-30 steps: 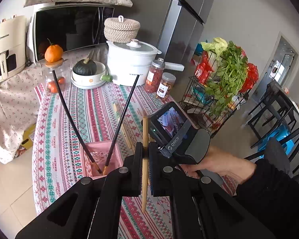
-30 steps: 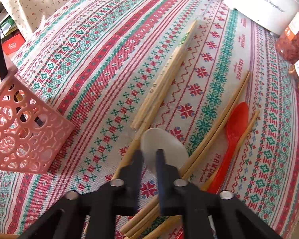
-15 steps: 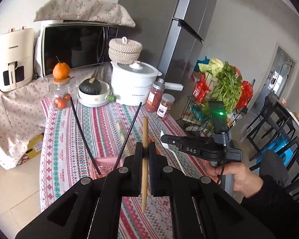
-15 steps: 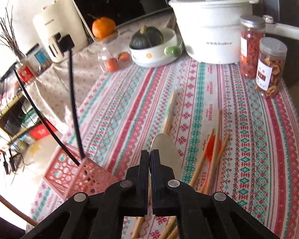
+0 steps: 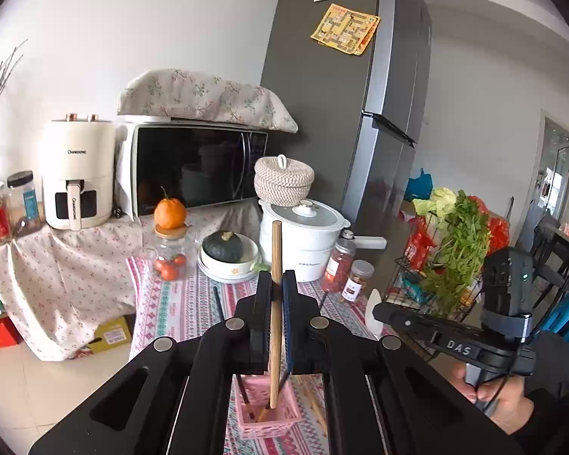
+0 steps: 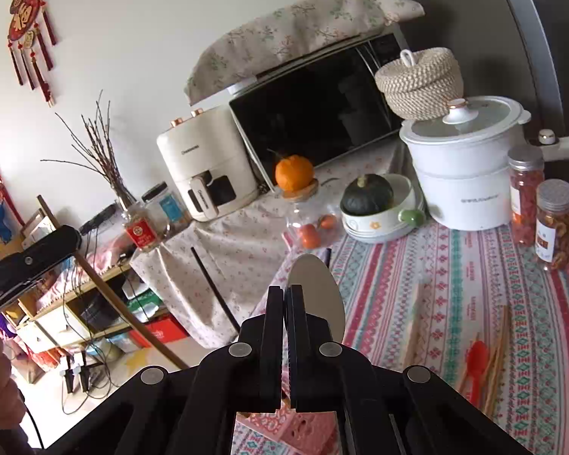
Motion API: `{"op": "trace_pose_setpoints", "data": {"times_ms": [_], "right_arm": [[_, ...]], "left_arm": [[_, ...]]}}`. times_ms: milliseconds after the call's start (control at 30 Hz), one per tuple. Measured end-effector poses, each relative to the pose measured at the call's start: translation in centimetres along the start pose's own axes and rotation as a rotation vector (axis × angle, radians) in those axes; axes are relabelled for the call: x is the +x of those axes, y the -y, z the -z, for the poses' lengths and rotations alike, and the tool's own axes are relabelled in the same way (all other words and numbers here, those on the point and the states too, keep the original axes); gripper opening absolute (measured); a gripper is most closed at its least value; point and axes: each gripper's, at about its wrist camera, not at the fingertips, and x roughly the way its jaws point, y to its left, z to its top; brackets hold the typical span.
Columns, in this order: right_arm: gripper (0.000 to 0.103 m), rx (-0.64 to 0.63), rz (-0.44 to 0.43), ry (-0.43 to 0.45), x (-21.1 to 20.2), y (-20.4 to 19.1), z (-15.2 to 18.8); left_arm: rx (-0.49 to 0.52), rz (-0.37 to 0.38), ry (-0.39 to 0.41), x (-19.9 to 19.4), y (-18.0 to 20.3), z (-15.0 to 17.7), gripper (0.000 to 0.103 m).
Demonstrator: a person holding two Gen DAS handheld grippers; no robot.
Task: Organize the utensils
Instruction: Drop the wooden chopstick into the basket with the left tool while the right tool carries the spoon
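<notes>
"DAS" in white letters on the black handheld gripper body (image 5: 457,347), other labels and brand marks too blurred to be read

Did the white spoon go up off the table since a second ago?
Yes. The right gripper has lifted the white spoon off the tablecloth; earlier it lay beside the chopsticks, now it is raised against the background.

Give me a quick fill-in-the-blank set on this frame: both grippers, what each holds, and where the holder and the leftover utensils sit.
1. The left gripper is shut on a wooden ____.
2. The right gripper is shut on a white ____.
3. The pink basket already holds black ____.
4. A spoon of ____ colour lies on the tablecloth among wooden chopsticks.

Missing words: chopstick; spoon; chopsticks; red
</notes>
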Motion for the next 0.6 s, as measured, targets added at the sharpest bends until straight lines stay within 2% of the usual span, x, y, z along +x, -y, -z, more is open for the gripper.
{"op": "trace_pose_setpoints", "data": {"times_ms": [200, 367, 467, 567, 600], "right_arm": [[0.000, 0.044, -0.072, 0.064, 1.9, -2.0, -0.3], [0.000, 0.088, -0.137, 0.135, 4.2, -3.7, 0.0], [0.000, 0.071, -0.124, 0.157, 5.3, -4.5, 0.8], [0.000, 0.058, -0.105, 0.155, 6.3, -4.7, 1.6], [0.000, 0.059, -0.098, 0.154, 6.5, -4.5, 1.7]], "left_arm": [[-0.015, -0.015, -0.071, 4.4, -2.0, 2.2, 0.005], [-0.109, 0.021, -0.184, 7.5, -4.0, 4.3, 0.005], [-0.121, 0.028, -0.221, 7.9, -4.4, 4.7, 0.007], [-0.114, 0.026, -0.226, 7.4, -4.5, 4.5, 0.013], [-0.119, 0.028, -0.228, 7.1, -4.7, 4.5, 0.019]]}}
